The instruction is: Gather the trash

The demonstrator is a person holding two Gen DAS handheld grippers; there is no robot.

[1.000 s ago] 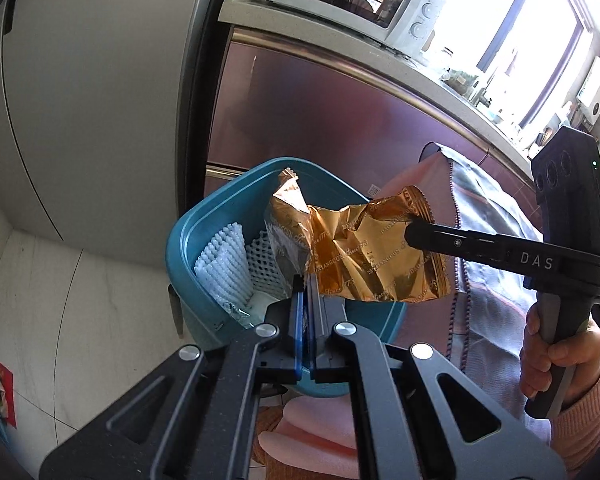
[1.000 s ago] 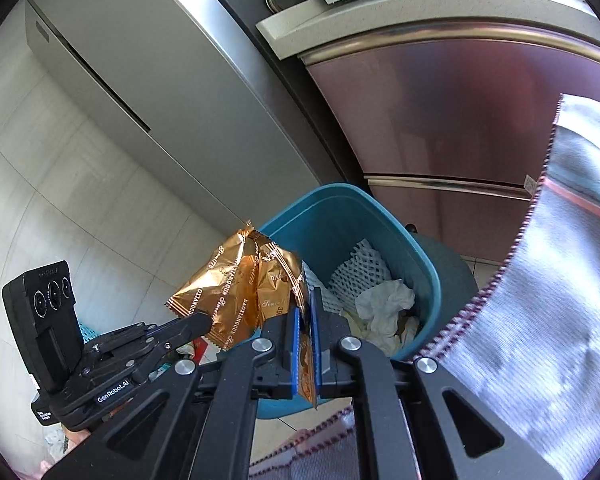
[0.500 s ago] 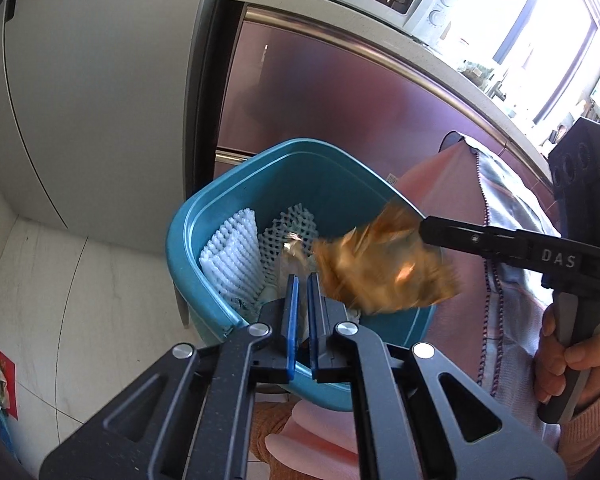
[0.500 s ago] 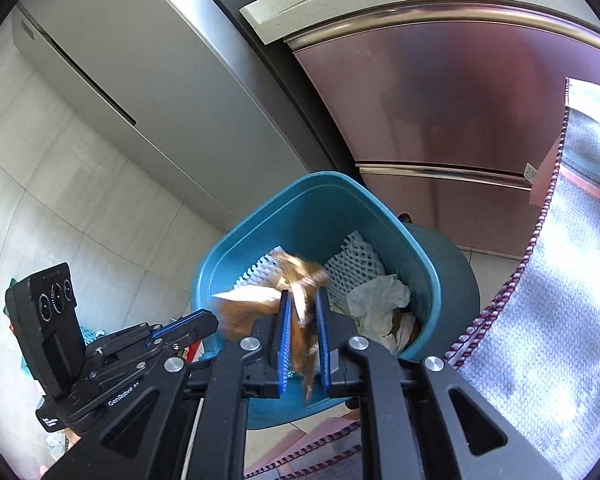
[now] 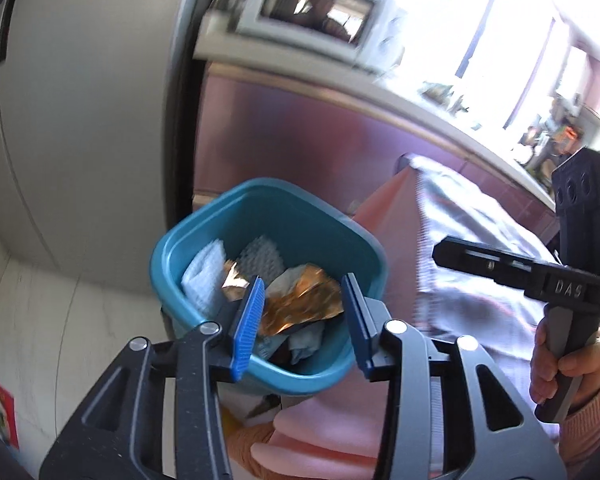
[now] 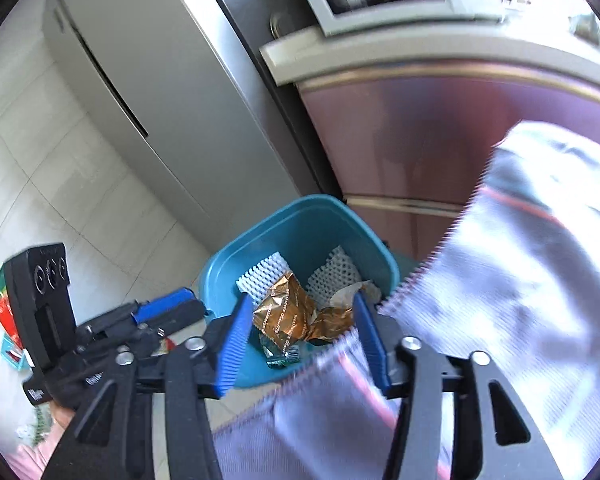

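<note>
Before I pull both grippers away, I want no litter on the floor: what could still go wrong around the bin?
1. The gold wrapper lies loose on top of the bin's pile, near its front edge; it could slip out if the bin is bumped.
2. The cloth hangs against the bin's rim, right beside the opening right gripper; a finger might snag it.
3. The left gripper, also opening and empty, hovers close over the rim and could knock it.

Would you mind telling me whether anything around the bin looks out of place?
Mostly tidy: the gold wrapper lies inside the teal bin with the other rubbish. But colourful litter remains on the floor tiles beyond the bin, in the right wrist view.
</note>
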